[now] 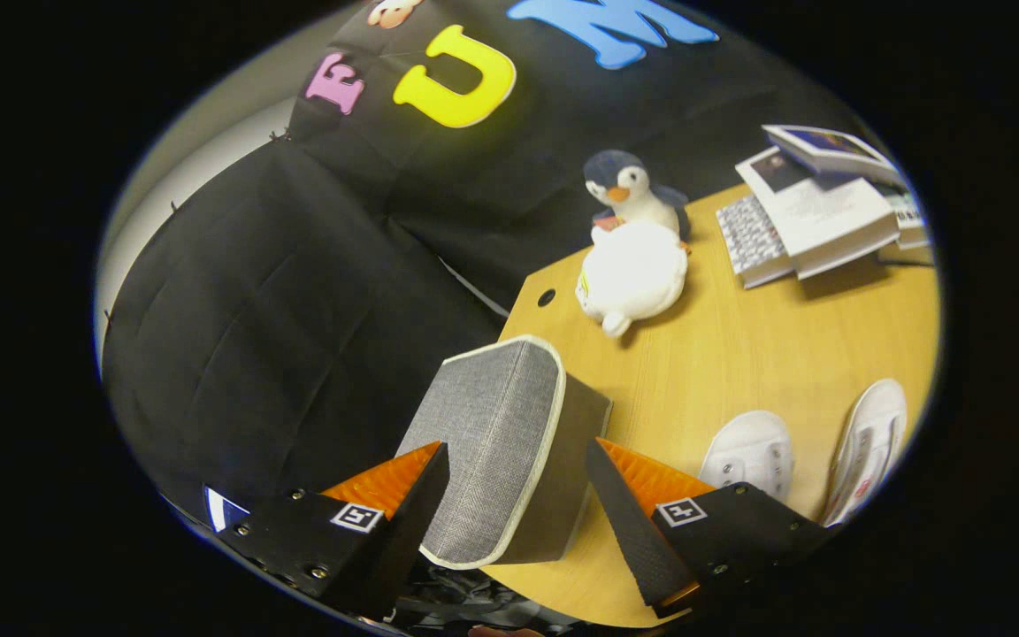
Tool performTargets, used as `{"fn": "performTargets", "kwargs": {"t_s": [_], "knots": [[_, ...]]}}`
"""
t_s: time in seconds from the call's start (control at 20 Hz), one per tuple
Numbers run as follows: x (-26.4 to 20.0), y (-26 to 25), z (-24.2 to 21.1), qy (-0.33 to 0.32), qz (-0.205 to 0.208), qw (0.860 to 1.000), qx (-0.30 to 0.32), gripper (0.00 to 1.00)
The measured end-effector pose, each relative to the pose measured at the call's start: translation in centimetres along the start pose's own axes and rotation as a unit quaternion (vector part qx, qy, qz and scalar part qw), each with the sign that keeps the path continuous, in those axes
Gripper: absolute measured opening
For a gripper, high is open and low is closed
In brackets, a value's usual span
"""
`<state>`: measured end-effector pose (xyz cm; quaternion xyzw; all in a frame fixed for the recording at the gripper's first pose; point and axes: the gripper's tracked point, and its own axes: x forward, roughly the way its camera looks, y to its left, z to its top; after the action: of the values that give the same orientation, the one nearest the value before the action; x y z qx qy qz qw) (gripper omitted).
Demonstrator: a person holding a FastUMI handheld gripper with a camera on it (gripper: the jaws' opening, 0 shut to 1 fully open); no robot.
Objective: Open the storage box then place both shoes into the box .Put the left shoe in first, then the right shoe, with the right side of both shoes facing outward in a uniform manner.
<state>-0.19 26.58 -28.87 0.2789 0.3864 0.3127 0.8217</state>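
Tilting steeply over the near corner of the wooden table [739, 354], we are holding the gripper [518, 504] with its fingers spread wide on either side of the grey fabric storage box [492, 442]. The box's lid, edged in pale piping, is sitting between the fingers, yet we are seeing a gap on each side, so neither finger appears to be pressing on it; whether the left finger is brushing the fabric, we cannot tell from this slanted angle. The lid is looking closed, though the box's lower part is lying hidden behind the fingers. Beyond the right finger, two white shoes [806, 456] are lying side by side on the table, the nearer one [750, 451] partly covered by the finger's base and the farther one [872, 447] running out of sight at its heel. Well beyond the box, a white plush toy [633, 274] is resting on the table, with a penguin toy [629, 190] just behind it, touching it. A stack of books [815, 208] is sitting farther off along the table.
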Motion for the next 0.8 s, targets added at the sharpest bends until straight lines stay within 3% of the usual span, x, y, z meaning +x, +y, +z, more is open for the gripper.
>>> {"fn": "performTargets", "kwargs": {"t_s": [0.4,0.65,0.75,0.8], "knots": [[3.9,0.5,-4.7,0.072,0.088,0.982,0.148,0.96],[4.3,2.1,-5.0,0.079,0.109,0.978,0.157,0.95],[4.4,2.3,-4.9,0.084,0.101,0.98,0.151,0.77],[4.3,2.0,-4.8,0.083,0.1,0.979,0.155,0.73]]}}
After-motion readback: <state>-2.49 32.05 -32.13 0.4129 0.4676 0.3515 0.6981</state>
